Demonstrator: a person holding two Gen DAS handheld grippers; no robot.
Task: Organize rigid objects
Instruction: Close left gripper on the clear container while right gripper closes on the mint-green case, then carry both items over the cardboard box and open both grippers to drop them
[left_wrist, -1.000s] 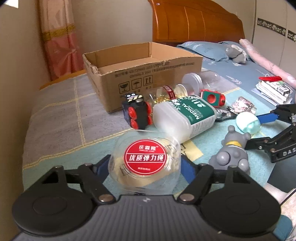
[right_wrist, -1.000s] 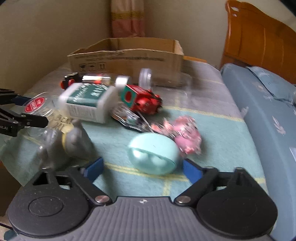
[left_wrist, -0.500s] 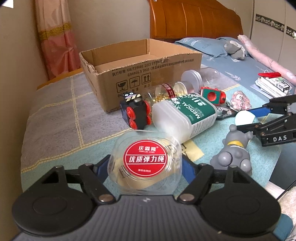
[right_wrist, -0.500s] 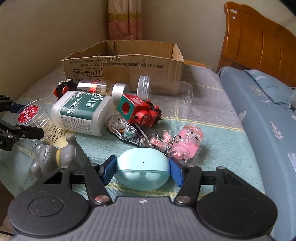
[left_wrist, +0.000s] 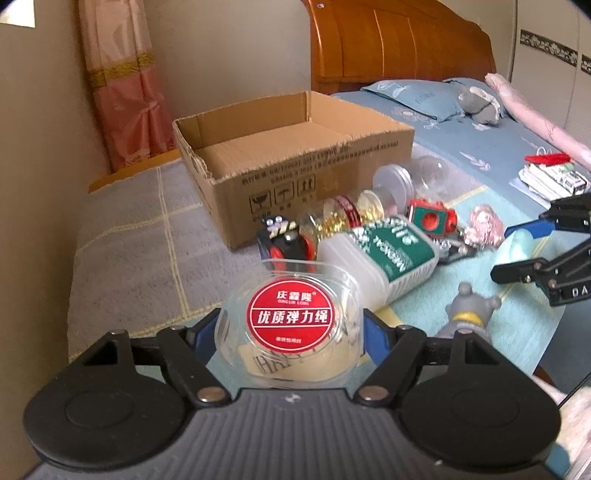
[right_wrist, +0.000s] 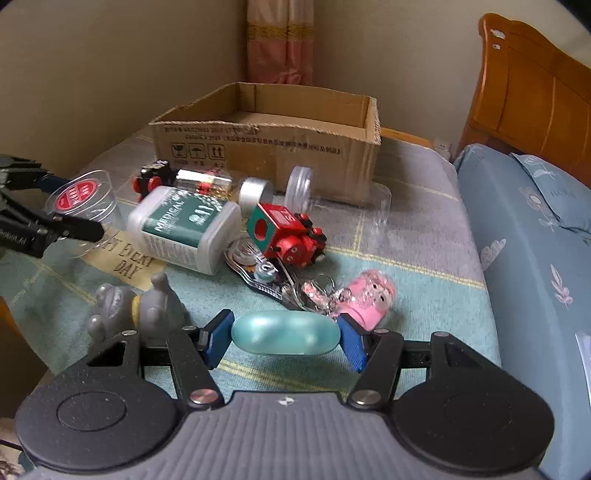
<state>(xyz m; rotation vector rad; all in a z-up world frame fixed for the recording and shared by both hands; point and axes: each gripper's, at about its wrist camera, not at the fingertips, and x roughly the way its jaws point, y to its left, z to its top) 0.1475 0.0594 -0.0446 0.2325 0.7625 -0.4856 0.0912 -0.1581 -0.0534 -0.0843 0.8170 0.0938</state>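
Bed (right_wrist: 424, 229): grey and teal checked blanket, carries everything below.
Cardboard box (left_wrist: 295, 162): open-topped, brown, printed side, well ahead of both grippers, beyond the clutter.
White bottle (right_wrist: 184, 229): lying on its side, green label with white lettering, ahead and left of the right hand-held gripper.
Clear tub (left_wrist: 291, 325): see-through plastic, rounded corners, round red sticker with white characters on top; clamped between the blue pads of the left hand-held gripper (left_wrist: 290, 332).
Grey figure (right_wrist: 136, 310): yellow collar, just left of the right gripper.
Red toy (right_wrist: 288, 236): blocky, green face with a round hole, ahead of the right gripper.
Mint case (right_wrist: 286, 336): smooth, glossy, oval; pinched end to end by the right hand-held gripper (right_wrist: 284, 338), its jaws having just closed on it.
Pink keychain (right_wrist: 369, 299): just ahead and right of the case.
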